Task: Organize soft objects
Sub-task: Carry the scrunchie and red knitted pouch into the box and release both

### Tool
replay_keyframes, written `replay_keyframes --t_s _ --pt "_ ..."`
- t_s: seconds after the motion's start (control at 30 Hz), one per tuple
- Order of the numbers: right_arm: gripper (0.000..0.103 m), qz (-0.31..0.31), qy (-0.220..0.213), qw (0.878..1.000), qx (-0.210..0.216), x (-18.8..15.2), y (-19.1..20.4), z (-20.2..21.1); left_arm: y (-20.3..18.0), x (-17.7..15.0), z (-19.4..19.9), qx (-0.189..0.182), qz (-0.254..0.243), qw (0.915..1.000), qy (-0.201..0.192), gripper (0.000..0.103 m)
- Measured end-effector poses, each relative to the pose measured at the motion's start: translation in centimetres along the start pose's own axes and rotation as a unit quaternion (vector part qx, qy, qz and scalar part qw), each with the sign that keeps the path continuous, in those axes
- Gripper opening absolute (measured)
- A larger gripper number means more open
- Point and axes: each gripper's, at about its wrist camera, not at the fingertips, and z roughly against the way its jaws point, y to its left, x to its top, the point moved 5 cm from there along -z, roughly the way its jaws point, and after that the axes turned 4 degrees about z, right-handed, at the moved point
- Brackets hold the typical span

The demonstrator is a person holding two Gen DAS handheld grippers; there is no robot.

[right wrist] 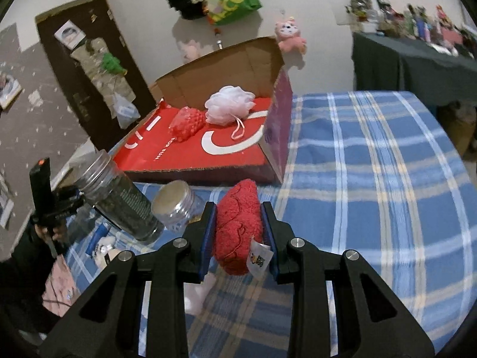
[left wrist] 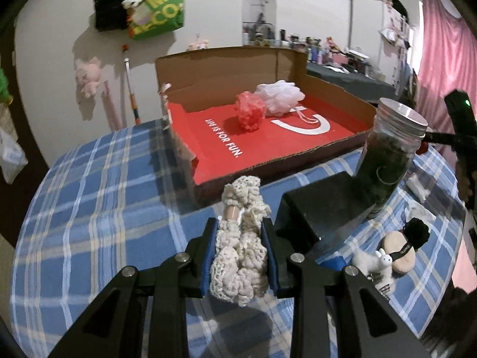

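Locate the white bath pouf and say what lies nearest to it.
In both wrist views, the white bath pouf lies inside the open cardboard box, near its back wall, touching the red pouf beside it.

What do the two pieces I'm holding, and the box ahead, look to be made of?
Cream piece in the left gripper: looks like crocheted or knitted yarn, matte, with open loops. Red piece in the right gripper: plush terry-like fabric, fuzzy nap, sewn-on tag. Box: corrugated cardboard, brown raw walls, torn edges, a red printed floor.
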Motion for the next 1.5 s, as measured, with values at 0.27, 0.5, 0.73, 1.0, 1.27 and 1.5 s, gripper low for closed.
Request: replay_keyframes --t_s 0.27,0.5,0.73,1.0,1.27,1.5 --pt "0.028 0.044 0.023 0.999 0.010 1.6 0.0 -2.0 -0.1 2.1 -1.2 -0.045 -0.031 0.9985 0.005 0.031" --pt "0.028 0.058 0.023 0.997 0.044 3.2 0.4 -3.0 -0.2 3.9 -2.1 -0.062 -0.059 0.9963 0.011 0.031" --pt "0.028 0.065 0.037 0.994 0.078 4.4 1.1 -4.4 0.0 4.9 -3.2 -0.082 -0.063 0.9943 0.024 0.031" --pt "0.028 0.040 0.023 0.992 0.119 7.3 1.9 -5.1 -0.8 7.9 -4.6 -0.113 -0.043 0.9925 0.019 0.031" --pt "0.028 0.011 0.020 0.998 0.052 9.9 1.7 -7.4 -0.4 10.9 -7.0 -0.054 0.008 0.9982 0.026 0.032" --pt "0.028 0.028 0.054 0.997 -0.038 11.0 1.8 -10.6 0.1 11.0 -9.9 0.010 0.028 0.9966 0.076 0.032"
